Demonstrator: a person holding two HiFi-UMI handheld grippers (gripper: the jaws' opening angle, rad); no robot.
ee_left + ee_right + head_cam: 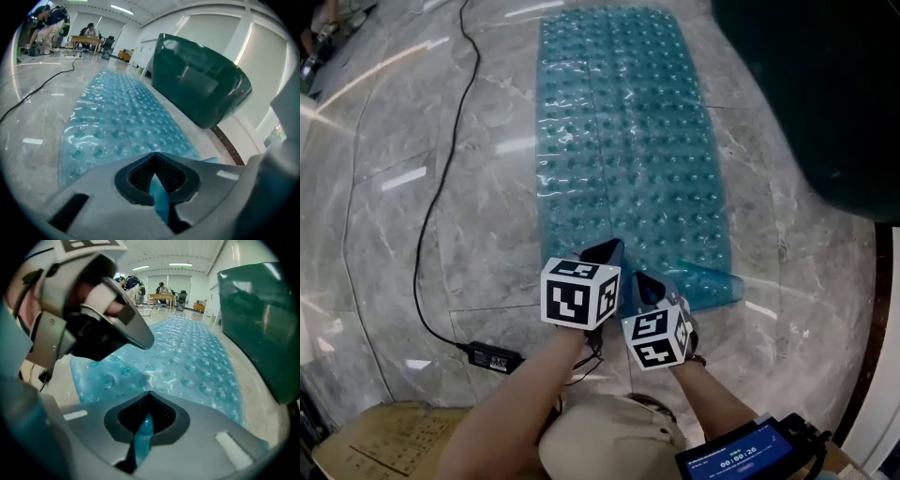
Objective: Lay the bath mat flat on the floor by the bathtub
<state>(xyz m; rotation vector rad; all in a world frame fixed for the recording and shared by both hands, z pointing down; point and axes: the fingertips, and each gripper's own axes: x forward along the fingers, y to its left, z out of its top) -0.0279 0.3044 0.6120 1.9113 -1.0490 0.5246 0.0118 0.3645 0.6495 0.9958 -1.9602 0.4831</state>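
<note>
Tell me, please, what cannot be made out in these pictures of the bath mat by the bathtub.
- Head view: the bath mat's near edge, hidden behind the left gripper and the right gripper clamped on it.
- Head view: the bathtub, cut off by the top and right edges.
- Head view: the cable's far end, past the top edge.
- Left gripper view: the people far back, too small.

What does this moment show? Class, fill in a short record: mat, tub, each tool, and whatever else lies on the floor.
Bath mat: blue, bumpy, mostly spread flat; near end lifted, right corner curled
Bathtub: dark green, right of the mat
Left tool: shut on the mat's near edge
Right tool: shut on the same edge, beside the left one
Floor: grey marble; black cable and adapter lie left of the mat
</note>
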